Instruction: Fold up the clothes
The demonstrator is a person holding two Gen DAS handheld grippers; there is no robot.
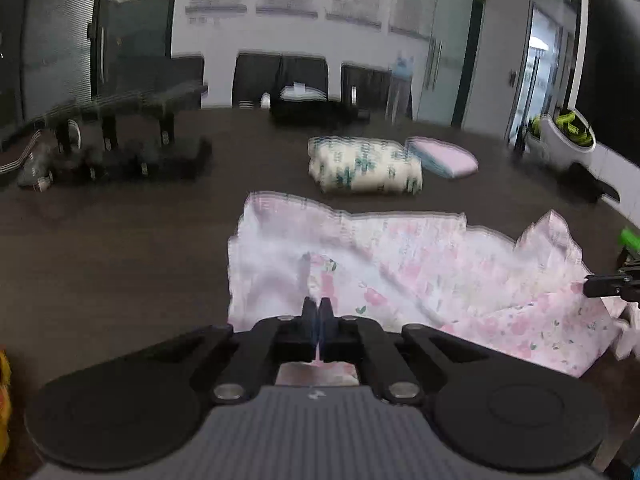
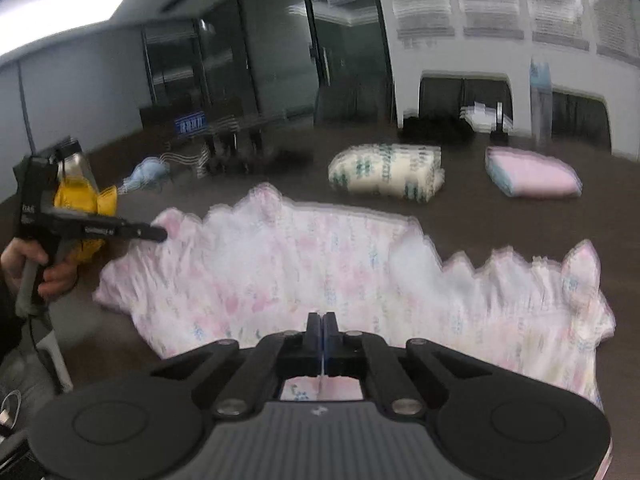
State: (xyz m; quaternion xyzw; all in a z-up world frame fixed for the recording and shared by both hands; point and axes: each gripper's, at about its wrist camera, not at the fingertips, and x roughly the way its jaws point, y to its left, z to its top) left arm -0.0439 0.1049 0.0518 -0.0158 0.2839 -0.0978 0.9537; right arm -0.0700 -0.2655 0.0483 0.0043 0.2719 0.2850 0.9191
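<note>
Both grippers, left gripper point(image 1: 319, 304) and right gripper point(image 2: 322, 320), are pinching the pink floral garment point(image 2: 304, 264) with fingers closed, lower centre of each frame.

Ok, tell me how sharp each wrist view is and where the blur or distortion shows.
Left wrist view: motion smear with comb-like edges on the pink floral garment and the folded stacks behind; the left gripper itself stays sharp. Right wrist view: heavier smear, the garment's far edge jagged, the right gripper crisp. Both views: fisheye bending of walls and the table edge, dark corners.
</note>
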